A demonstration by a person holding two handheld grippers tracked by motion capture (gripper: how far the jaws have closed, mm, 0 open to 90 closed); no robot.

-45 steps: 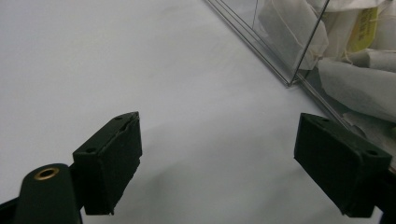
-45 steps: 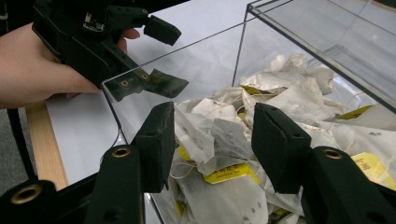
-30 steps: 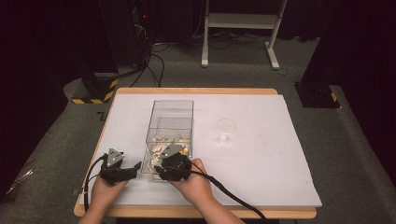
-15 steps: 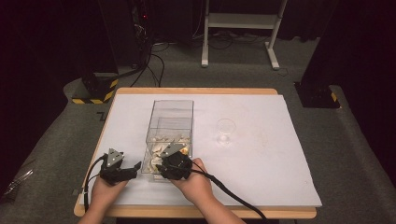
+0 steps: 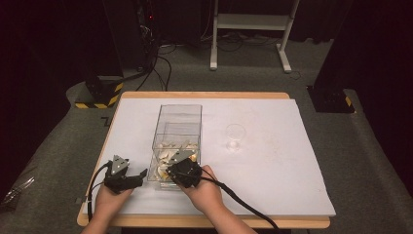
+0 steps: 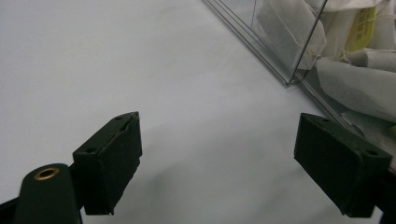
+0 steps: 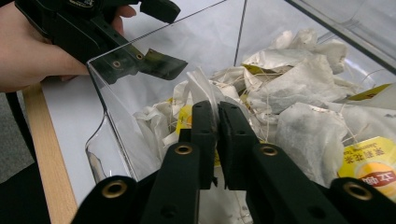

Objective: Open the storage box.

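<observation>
A clear plastic box [image 5: 178,119] stands on the white table, its near half full of white tea bags [image 5: 169,155]. My right gripper [image 7: 217,109] reaches into the near end of the box [image 7: 140,98]. Its jaws have just been closing and now pinch the corner of a tea bag [image 7: 201,86], with several more bags [image 7: 303,79] lying behind. In the high view the right gripper [image 5: 171,164] sits at the box's near edge. My left gripper [image 6: 219,172] is open over bare table, just left of the box [image 6: 280,60]; it also appears as the left gripper [image 5: 141,174] and the left gripper [image 7: 163,37].
A small clear plastic cup [image 5: 235,134] stands on the white sheet to the right of the box. The table's wooden front edge [image 5: 204,222] lies close behind both hands. Yellow tags [image 7: 373,165] lie among the bags.
</observation>
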